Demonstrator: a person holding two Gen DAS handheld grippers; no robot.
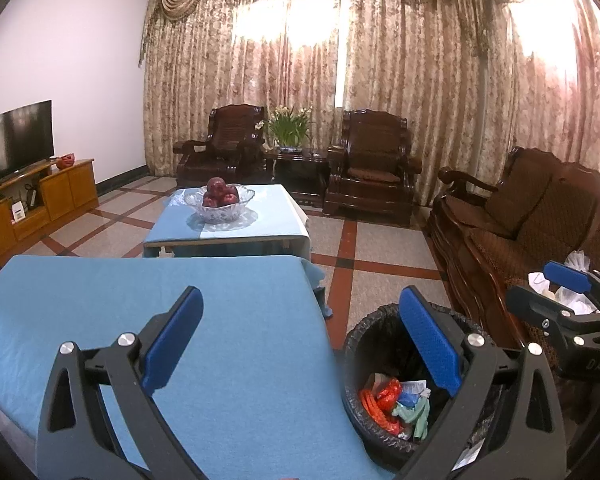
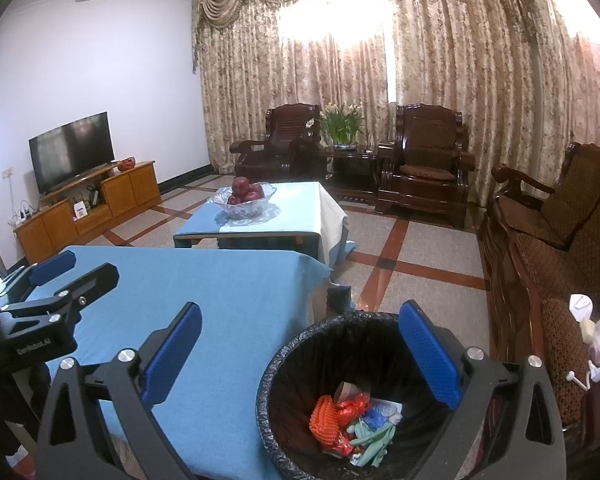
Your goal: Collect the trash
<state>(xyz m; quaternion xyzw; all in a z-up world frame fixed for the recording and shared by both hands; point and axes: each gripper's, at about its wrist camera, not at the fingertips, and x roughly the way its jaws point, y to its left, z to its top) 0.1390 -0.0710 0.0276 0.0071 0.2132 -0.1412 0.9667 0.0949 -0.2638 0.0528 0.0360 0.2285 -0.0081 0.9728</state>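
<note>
Both grippers, the left gripper (image 1: 300,340) and the right gripper (image 2: 300,352), hang with fingers spread wide, holding nothing. Below them the counter (image 1: 140,300) under its blue cloth looks cleared. Just beside it stands the bin (image 2: 292,360), bag-lined for catching scraps; the trash (image 2: 352,420) already lies at its bottom.

Two black plastic grippers: left gripper (image 1: 300,344) and right gripper (image 2: 300,354), each with blue textured finger pads (image 1: 175,340), triangular cutouts and silver screws (image 1: 67,347). White lettering on the bodies, seemingly "GenRobot.AI" (image 2: 33,350) on the left one.
</note>
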